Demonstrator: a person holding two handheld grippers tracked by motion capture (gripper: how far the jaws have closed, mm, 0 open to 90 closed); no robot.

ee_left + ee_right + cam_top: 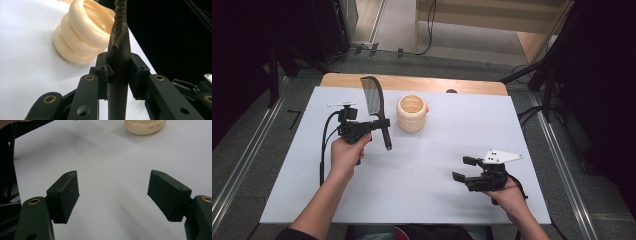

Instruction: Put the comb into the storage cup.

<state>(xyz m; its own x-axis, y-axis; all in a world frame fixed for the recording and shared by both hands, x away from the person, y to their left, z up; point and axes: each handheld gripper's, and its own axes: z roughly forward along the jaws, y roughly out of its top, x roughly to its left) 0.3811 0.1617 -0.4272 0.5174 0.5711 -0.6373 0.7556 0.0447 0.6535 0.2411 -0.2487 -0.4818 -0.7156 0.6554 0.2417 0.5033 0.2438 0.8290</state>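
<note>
The left gripper has its matte black jaws clamped on the smooth, round handle of a dark comb, whose fine-toothed, slightly curved blade stands up and away from the grip while the handle end pokes out below. Just beside the comb sits a glossy cream holder shaped like stacked rounded rings, open at the top, on the smooth white table. The left hand wraps the gripper's body from below, forearm angled in. The right gripper rests low near the table's right edge, its blocky jaws spread apart with nothing between them, pointing leftward.
</note>
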